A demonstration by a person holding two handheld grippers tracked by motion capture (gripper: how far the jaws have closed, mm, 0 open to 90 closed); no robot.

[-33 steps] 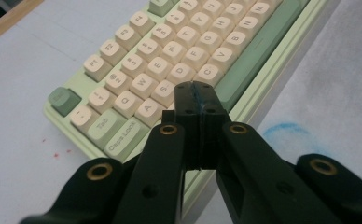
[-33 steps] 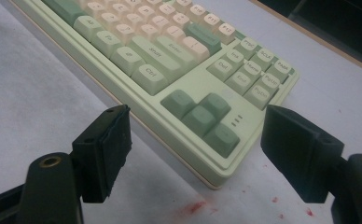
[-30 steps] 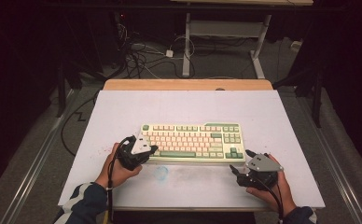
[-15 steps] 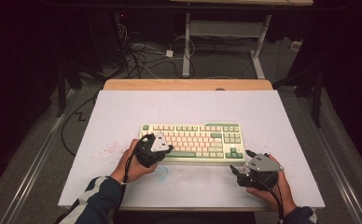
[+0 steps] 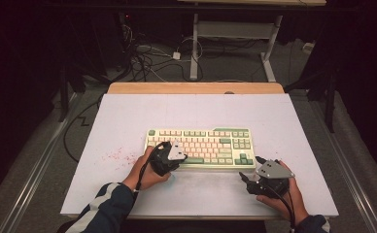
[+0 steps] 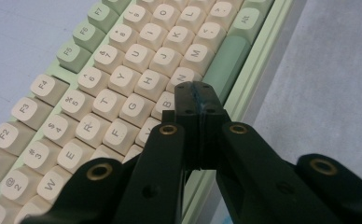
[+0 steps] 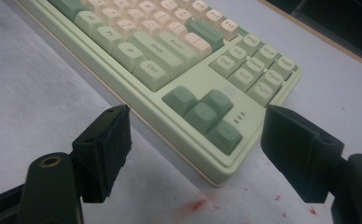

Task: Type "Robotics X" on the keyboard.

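Note:
A pale green keyboard (image 5: 211,143) with cream keys lies in the middle of the white mat. My left gripper (image 5: 173,156) hovers over its front left keys. In the left gripper view the jaws are pressed together, and the left gripper's (image 6: 196,95) tip sits just above the B and N keys, by the green space bar (image 6: 223,63). My right gripper (image 5: 249,167) rests near the keyboard's front right corner. The right gripper (image 7: 202,144) is open, and the corner of the keyboard (image 7: 170,51) with the arrow keys (image 7: 202,112) lies just ahead of its pads, untouched.
The white mat (image 5: 128,121) covers a wooden table whose bare edge (image 5: 196,88) shows at the back. Red specks (image 5: 116,155) mark the mat left of the keyboard, and more red specks (image 7: 195,204) lie near its right corner. Cables (image 5: 147,58) and desk legs stand on the floor behind.
My left gripper has moved right and forward, from beside the keyboard's left end to over its front left keys. The right gripper has stayed put.

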